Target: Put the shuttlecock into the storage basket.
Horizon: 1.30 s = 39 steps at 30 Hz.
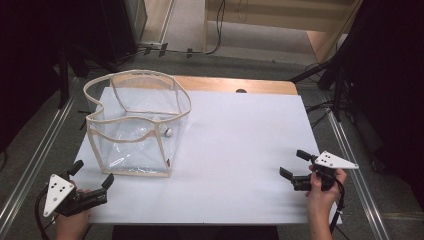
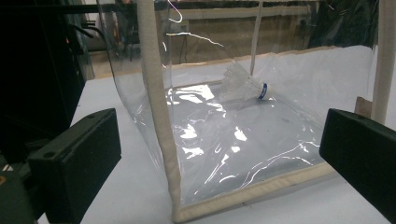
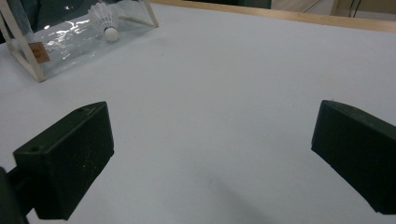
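A clear plastic bag [image 1: 135,125] with beige trim stands open on the left of the white table [image 1: 240,145]. A white shuttlecock [image 1: 167,131] lies inside it on the bottom. In the left gripper view the bag's near corner seam [image 2: 161,116] is close ahead, with the shuttlecock [image 2: 245,86] behind the clear wall. My left gripper [image 1: 93,174] is open at the table's front left corner, just short of the bag. My right gripper [image 1: 294,164] is open over bare table at the front right. In the right gripper view the bag [image 3: 28,51] and shuttlecock [image 3: 106,21] lie far off.
A wooden strip [image 1: 235,85] runs along the table's far edge. Metal rails [image 1: 35,160] flank the table on the floor. Dark stands and cables [image 1: 325,75] crowd the back corners. A small brown tag [image 1: 169,162] sits on the bag's front corner.
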Motion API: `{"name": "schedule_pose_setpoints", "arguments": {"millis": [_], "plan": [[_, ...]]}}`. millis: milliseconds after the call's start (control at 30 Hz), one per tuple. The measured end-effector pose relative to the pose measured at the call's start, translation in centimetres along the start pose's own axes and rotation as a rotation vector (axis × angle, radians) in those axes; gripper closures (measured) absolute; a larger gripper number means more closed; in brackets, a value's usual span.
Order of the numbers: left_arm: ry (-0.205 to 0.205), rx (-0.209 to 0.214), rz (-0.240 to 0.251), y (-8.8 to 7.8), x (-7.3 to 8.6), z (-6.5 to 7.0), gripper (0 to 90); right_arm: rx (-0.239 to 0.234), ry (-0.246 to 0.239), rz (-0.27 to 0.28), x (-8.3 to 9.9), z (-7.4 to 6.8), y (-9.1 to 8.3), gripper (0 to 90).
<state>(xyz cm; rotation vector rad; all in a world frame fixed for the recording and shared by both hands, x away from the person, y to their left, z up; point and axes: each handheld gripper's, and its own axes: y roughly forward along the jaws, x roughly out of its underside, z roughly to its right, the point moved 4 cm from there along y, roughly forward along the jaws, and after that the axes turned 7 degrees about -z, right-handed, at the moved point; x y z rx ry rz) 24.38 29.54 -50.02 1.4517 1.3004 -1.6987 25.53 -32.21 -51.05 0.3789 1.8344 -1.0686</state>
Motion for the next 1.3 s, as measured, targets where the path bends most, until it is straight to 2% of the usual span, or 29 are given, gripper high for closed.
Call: {"name": "schedule_pose_setpoints", "arguments": {"millis": [467,833,1300], "plan": [[0.005,-0.002,-0.002,0.0,0.0,0.0,0.0,0.028,0.023,0.014,1.2,0.7,-1.5,0.0],[0.005,-0.002,-0.003,0.0,0.0,0.0,0.0,0.049,0.065,0.033,2.7,1.2,-2.8,0.0],[0.011,-0.004,-0.003,0.0,0.0,0.1,0.0,0.075,0.087,0.048,3.7,1.5,-3.2,0.0]]}}
